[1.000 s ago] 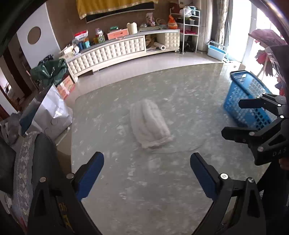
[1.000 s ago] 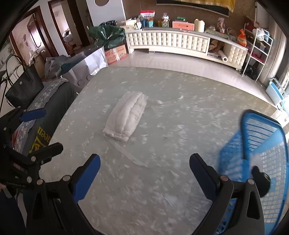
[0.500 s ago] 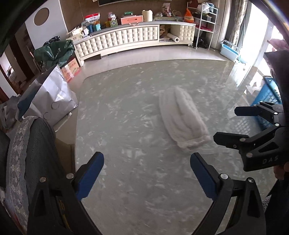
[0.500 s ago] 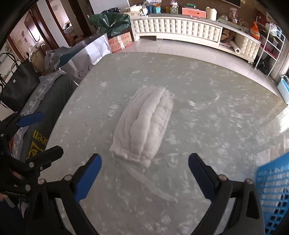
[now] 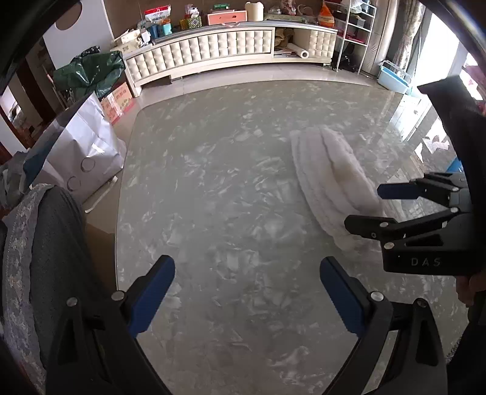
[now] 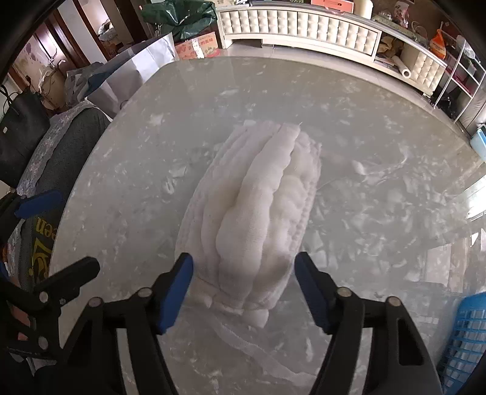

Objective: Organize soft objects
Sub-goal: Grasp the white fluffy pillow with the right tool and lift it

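Nearest the right wrist camera, the right gripper stands with its blue pads either side of the near end of a white padded bundle; its jaws have just been closing, and the bundle's end sits between them, though a sliver of gap shows at each pad, so no pinch looks made yet. The bundle lies on the grey marbled table with its long axis running away from this gripper, almost in line with the fingers, so the jaws cross its narrow width, which appears the right way to take it. A thin strip of clear film trails from under its near end. The left gripper hangs wide apart over bare table, with the bundle up and off to its right, so the right hand is plainly the nearer. A blue basket edges in at lower right, likely the destination. Beyond the table stands a white tufted cabinet.
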A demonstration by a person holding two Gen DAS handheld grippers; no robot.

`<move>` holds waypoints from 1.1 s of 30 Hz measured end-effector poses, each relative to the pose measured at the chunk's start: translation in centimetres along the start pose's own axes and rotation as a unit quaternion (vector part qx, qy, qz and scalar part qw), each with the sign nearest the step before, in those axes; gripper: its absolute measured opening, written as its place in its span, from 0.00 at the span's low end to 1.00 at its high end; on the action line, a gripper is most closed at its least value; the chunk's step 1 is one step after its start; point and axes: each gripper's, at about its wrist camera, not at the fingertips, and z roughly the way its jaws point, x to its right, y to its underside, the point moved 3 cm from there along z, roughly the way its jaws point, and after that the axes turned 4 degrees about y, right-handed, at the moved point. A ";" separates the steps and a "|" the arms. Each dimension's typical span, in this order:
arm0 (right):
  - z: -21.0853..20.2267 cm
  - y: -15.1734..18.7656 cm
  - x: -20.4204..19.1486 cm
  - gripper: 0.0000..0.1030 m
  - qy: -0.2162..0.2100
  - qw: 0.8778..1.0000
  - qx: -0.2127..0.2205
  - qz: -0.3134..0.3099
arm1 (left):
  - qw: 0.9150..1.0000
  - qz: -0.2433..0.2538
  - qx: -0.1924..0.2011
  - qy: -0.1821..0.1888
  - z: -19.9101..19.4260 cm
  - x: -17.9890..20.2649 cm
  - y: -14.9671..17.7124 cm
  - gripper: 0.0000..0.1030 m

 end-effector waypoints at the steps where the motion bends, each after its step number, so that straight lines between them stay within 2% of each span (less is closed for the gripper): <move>1: 0.1 0.0 0.0 0.59 0.000 1.000 -0.002 0.001 | 1.000 0.001 0.001 0.000 0.1 -0.1 -0.1 0.93; 7: 0.2 0.0 -0.4 0.48 0.019 0.999 0.014 -0.030 | 1.000 -0.009 0.000 0.004 1.3 -0.8 -0.7 0.93; 10: -0.1 0.5 -0.4 0.24 0.001 0.999 0.026 -0.031 | 1.000 -0.005 -0.002 0.003 1.8 -0.4 -0.7 0.93; 12: -0.3 1.0 0.1 0.19 -0.010 0.999 0.024 -0.025 | 1.000 -0.004 -0.002 0.005 1.7 0.0 -0.7 0.93; 16: -2.1 2.2 0.9 0.17 -0.004 0.999 0.042 -0.031 | 1.000 0.003 0.006 0.007 0.6 1.0 -0.6 0.93; 22: -7.9 4.2 2.2 0.17 -0.008 0.996 0.079 -0.037 | 1.000 0.000 0.027 0.014 -2.8 2.9 -0.8 0.93; 26: -11.5 5.6 2.6 0.17 0.020 0.993 0.102 -0.061 | 0.999 0.002 0.045 0.024 -5.2 5.3 -0.8 0.93; 33: -17.0 8.9 5.1 0.17 0.038 0.990 0.123 -0.063 | 0.996 0.033 0.077 0.036 -9.4 11.0 -1.2 0.93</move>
